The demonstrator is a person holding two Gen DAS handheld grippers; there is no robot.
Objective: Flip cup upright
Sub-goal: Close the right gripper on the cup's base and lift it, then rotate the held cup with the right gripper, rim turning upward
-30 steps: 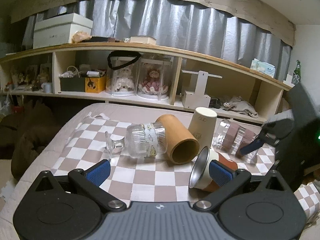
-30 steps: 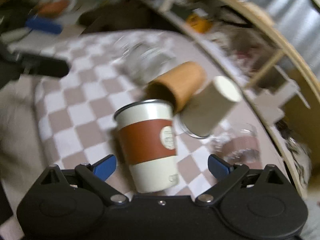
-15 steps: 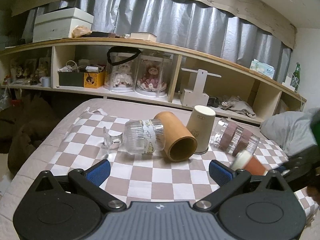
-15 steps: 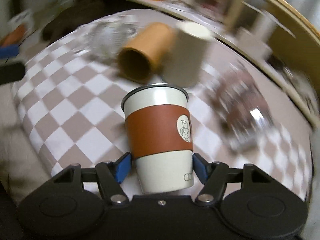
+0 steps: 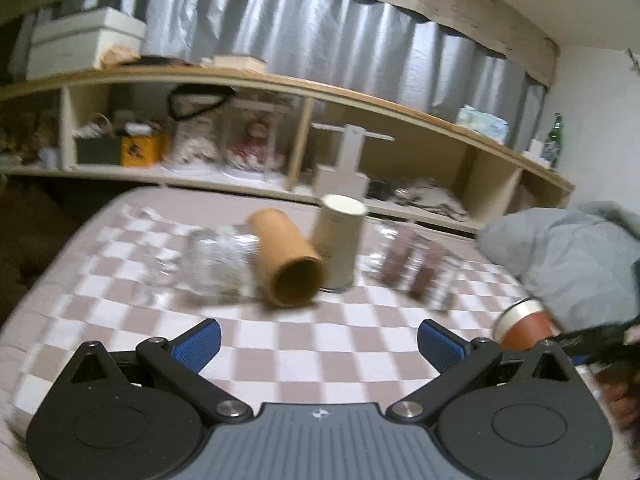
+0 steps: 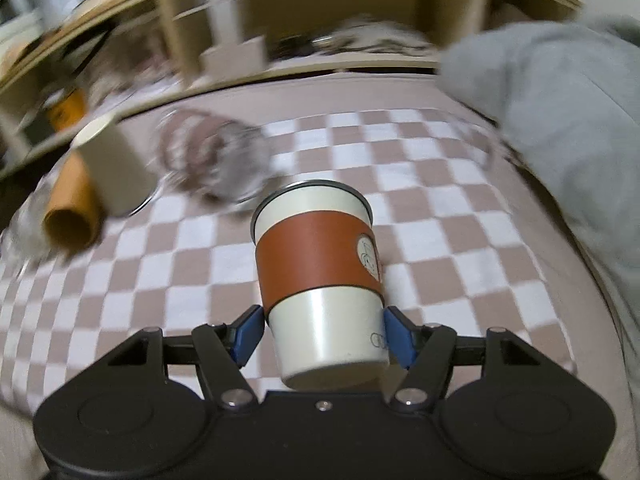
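While right gripper (image 6: 322, 330) clamps base, cup (image 6: 320, 268) rim points away.

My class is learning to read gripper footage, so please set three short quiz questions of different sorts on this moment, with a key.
1. True or false: the right gripper is closed on the white cup with the brown sleeve.
2. Multiple choice: the tan tube on the checkered cloth is A) upright, B) lying on its side, C) held by the left gripper.
3. Fill in: the left gripper's jaws are ____ and hold nothing.

Key: 1 true; 2 B; 3 open.
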